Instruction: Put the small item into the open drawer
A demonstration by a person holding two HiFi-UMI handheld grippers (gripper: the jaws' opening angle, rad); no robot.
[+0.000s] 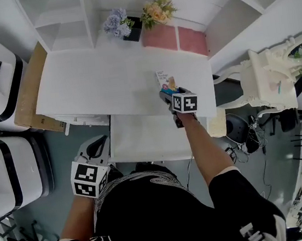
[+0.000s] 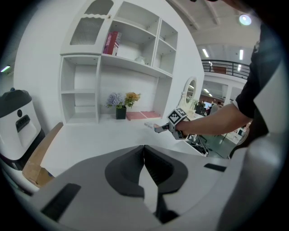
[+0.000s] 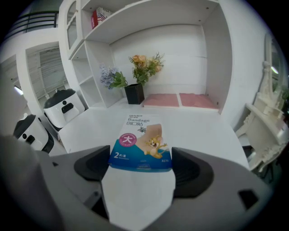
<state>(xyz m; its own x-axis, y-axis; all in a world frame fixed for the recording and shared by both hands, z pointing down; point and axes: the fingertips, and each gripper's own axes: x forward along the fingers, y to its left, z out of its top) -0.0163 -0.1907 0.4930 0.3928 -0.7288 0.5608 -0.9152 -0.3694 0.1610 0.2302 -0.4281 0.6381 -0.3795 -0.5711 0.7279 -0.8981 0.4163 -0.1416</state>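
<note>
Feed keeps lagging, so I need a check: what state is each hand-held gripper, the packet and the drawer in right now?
Right hand-held gripper: shut on the bandage packet.
Bandage packet: flat between those jaws, over the desk top, not yet in the drawer.
Left hand-held gripper: jaws together, nothing between them, held low beside the desk.
Drawer: pulled open below the desk's front edge.

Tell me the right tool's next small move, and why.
Probably lift the bandage packet slightly off the desk and draw it back toward the open drawer. The right tool looks closed on the packet's near end, one jaw on each side edge. The packet lies over the desk top, and the drawer sits nearer the person, just below that spot.
</note>
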